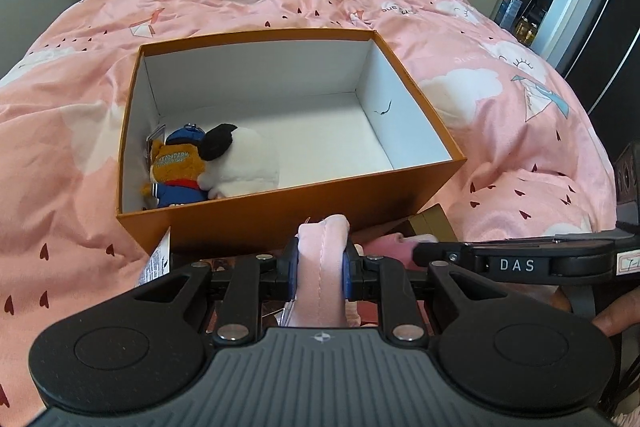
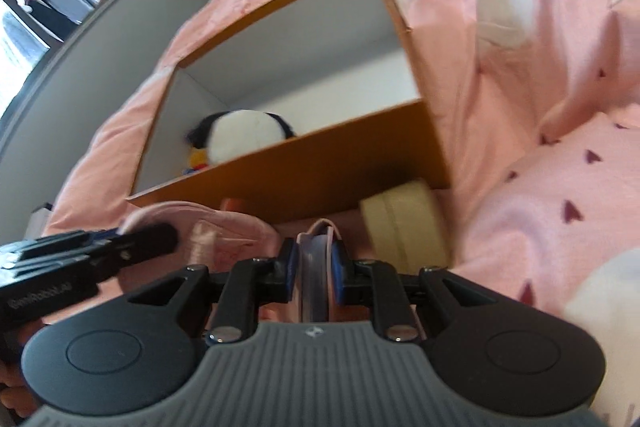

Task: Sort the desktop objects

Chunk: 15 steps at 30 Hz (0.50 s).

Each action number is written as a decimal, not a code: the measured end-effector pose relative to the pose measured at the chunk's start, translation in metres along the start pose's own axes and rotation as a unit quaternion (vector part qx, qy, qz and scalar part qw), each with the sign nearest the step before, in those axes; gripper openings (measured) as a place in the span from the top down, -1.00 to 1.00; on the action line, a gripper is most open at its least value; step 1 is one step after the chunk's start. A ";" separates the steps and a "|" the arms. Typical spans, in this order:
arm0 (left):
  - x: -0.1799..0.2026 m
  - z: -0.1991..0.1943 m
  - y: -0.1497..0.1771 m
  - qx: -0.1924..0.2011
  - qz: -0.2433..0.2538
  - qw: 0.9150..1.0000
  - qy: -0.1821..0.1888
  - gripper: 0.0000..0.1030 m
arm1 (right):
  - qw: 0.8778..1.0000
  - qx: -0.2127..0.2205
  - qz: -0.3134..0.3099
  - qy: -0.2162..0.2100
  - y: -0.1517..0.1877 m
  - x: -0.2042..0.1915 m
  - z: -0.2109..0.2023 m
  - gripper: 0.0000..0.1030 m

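At lower centre, my left tool (image 1: 318, 269) is clamped on a pink plush (image 1: 323, 247), below the orange box (image 1: 280, 223) on the bed, ready for boxing. My right tool (image 2: 314, 269) pinches a pink strap (image 2: 316, 267), steadying it.

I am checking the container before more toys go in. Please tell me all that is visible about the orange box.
The orange box is an open rectangular carton, seemingly cardboard, orange outside and plain white inside, without a lid. It rests upright on the pink bedcover. Its floor is mostly bare; two plush toys lie in the near left corner, a white-and-black one and an orange one in blue clothes, touching each other. A small dark mark shows on the right inner wall. No tool touches it.
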State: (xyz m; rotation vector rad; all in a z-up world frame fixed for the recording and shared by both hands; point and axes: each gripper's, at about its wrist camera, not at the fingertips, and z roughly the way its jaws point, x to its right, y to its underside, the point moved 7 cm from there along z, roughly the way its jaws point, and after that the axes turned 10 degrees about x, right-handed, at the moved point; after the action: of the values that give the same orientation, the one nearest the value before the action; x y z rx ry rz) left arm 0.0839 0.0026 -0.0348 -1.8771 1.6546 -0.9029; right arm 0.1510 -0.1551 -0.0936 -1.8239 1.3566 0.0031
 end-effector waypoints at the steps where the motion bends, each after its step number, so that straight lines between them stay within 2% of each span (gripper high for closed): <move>1: -0.001 0.000 0.000 0.000 -0.002 1.000 0.000 0.56 | 1.000 -0.002 -0.004 0.011 0.001 0.004 -0.001 0.55; 3: -0.001 0.000 0.000 0.000 -0.005 1.000 0.000 0.56 | 1.000 -0.008 -0.007 0.029 0.004 0.011 -0.001 0.52; 10: -0.001 0.000 0.000 -0.003 -0.004 1.000 0.001 0.56 | 0.999 -0.033 0.005 0.026 0.011 0.017 0.006 0.49; 15: -0.002 0.001 0.001 -0.008 -0.001 1.000 0.004 0.55 | 0.999 -0.041 -0.010 0.027 0.013 0.015 0.004 0.58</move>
State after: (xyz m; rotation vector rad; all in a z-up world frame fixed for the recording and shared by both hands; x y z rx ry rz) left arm 0.0836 0.0041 -0.0362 -1.8893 1.6687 -0.9008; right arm 0.1486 -0.1652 -0.1115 -1.9173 1.3934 -0.0008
